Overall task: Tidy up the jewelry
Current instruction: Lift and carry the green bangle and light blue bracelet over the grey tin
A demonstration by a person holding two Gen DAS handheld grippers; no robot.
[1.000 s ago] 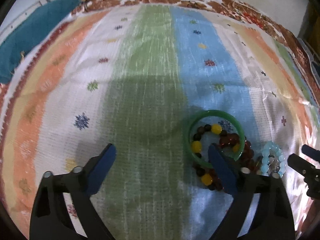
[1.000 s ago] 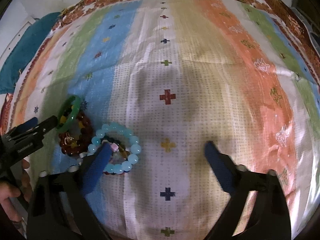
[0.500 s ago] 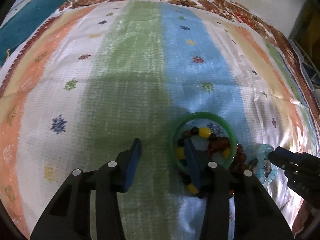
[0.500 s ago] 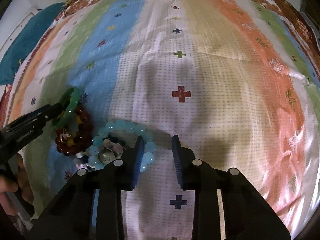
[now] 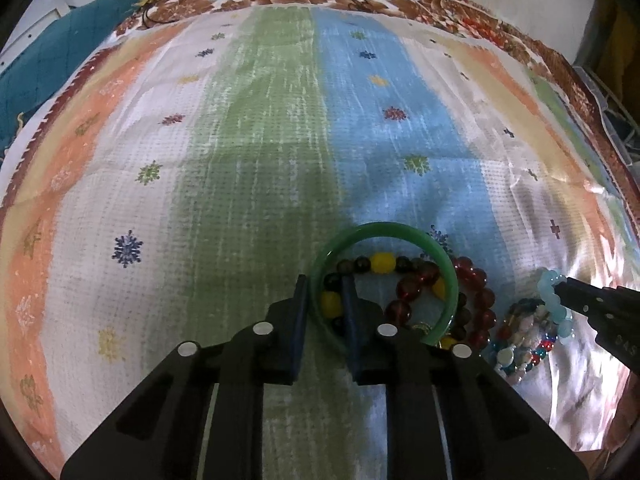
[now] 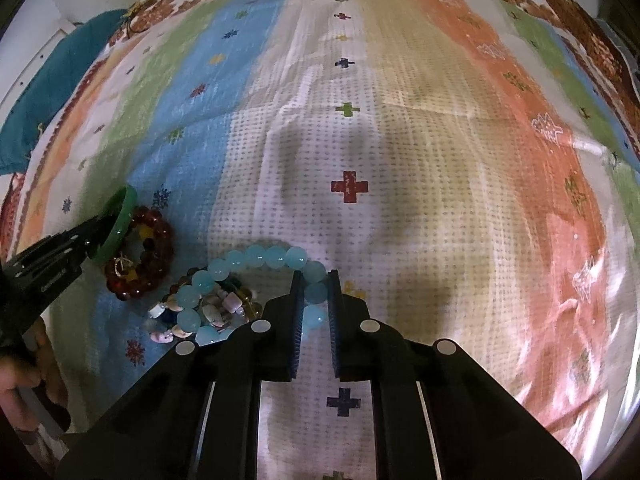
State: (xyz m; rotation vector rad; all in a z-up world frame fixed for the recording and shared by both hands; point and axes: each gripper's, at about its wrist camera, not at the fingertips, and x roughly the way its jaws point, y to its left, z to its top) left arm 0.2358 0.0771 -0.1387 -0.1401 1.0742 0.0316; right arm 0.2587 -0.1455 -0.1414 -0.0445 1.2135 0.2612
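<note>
The left gripper (image 5: 324, 312) is closed on the near left rim of the green bangle (image 5: 404, 229), one finger set outside the ring and one inside it. The bangle is seen lying over a dark bead bracelet with yellow beads (image 5: 382, 263) and a red bead bracelet (image 5: 478, 280), on the blue and green stripes of the striped cloth (image 5: 260, 152).

The right gripper (image 6: 315, 300) is closed on the near right part of the light blue bead bracelet (image 6: 256, 257), with beads held between its fingers. Inside and just beside that loop a small pile of mixed beads and shell pieces (image 6: 224, 306) is seen, on the white stripe of the cloth. The red bracelet lies just to the left of the blue one. A teal fabric (image 5: 44, 76) is seen at the far left, past the cloth's edge.
</note>
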